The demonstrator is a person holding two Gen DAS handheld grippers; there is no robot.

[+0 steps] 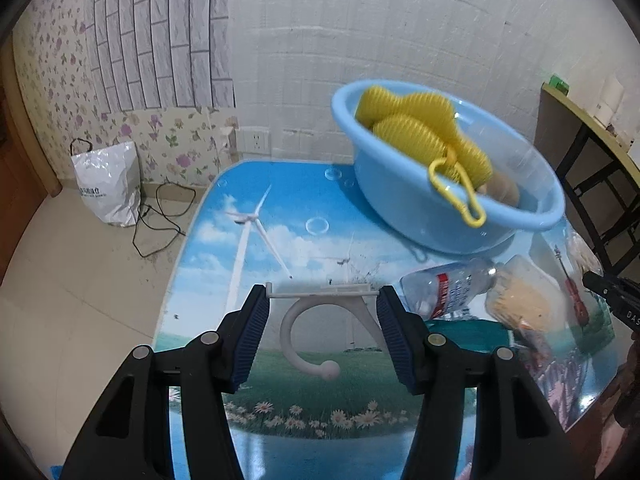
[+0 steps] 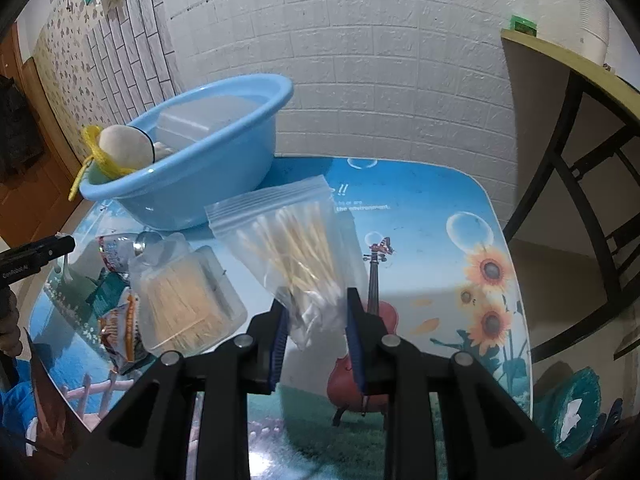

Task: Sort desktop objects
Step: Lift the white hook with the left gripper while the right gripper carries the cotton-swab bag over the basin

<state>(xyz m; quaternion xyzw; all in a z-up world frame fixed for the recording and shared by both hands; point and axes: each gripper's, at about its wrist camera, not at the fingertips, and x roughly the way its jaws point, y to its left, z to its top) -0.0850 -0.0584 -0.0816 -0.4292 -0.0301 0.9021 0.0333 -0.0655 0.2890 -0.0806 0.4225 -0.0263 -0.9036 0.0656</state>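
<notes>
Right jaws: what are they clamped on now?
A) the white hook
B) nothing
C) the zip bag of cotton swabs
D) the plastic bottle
C: the right gripper has its jaws pinching the lower end of the zip bag of cotton swabs, lifted clear of the table.

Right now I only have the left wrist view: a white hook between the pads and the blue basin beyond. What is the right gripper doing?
Observer: The right gripper is shut on a zip bag of cotton swabs, held up off the table.
Operator: Is that bag over the blue basin yet?
Observer: No. In the right wrist view the basin sits behind and to the left of the bag.
Operator: What else lies near it?
Observer: A clear toothpick box rests on the table, left of the bag, beside a plastic bottle.
</notes>
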